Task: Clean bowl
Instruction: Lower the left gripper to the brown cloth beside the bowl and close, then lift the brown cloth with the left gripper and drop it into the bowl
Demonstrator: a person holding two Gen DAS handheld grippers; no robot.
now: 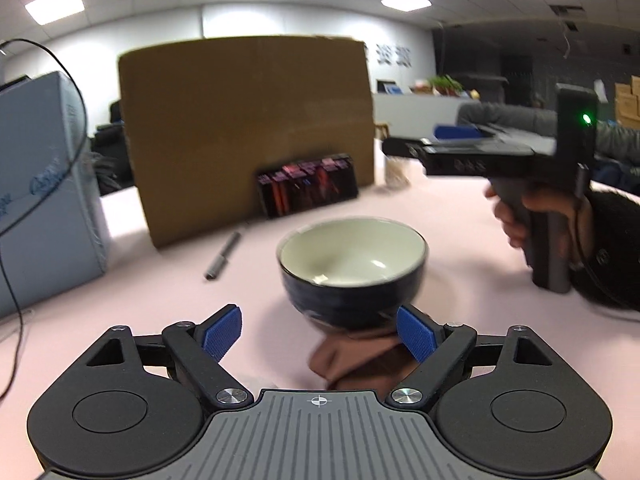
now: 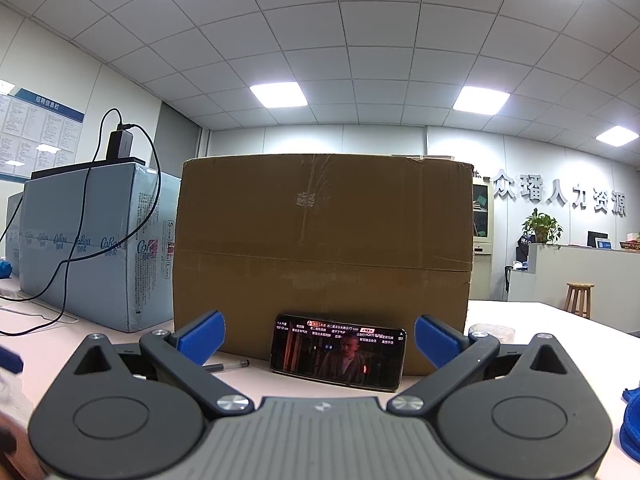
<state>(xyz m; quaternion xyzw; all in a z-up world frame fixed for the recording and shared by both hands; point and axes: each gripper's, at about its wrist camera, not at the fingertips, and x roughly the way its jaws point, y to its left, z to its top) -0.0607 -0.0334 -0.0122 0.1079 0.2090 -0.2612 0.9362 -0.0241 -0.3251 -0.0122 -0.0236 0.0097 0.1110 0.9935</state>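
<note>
Both tools spread wide, left tool (image 1: 319, 332) near bowl (image 1: 352, 268) on cloth (image 1: 352, 360).

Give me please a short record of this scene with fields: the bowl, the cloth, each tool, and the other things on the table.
bowl: dark outside, pale inside, upright on the table
cloth: brown, bunched in front of the bowl
left tool: open, nothing held
right tool: open, nothing held
other things: cardboard box, phone leaning on it, pen
</note>
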